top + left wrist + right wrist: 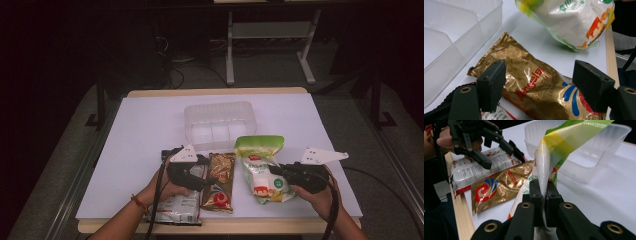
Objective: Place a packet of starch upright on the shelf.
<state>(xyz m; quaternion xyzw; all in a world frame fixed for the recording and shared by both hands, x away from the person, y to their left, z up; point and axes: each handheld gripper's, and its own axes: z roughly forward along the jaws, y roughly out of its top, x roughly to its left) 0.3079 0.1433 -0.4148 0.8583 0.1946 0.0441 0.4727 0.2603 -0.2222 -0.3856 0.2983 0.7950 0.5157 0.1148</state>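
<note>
A green-and-white pouch of powder hangs pinched by its edge between the closed jaws of the right hand-held gripper, lifted partly off the white tabletop. Just beyond that gripper's tips stands a clear plastic bin, open and with nothing in it as far as can be seen. Off to its side the left hand-held gripper hovers with jaws wide, straddling but not touching a gold foil packet that lies flat beside a white-and-red packet under the left hand. Judging by the layout, packing into the bin has only begun: one pouch is in the air, two packets wait on the tabletop.
</note>
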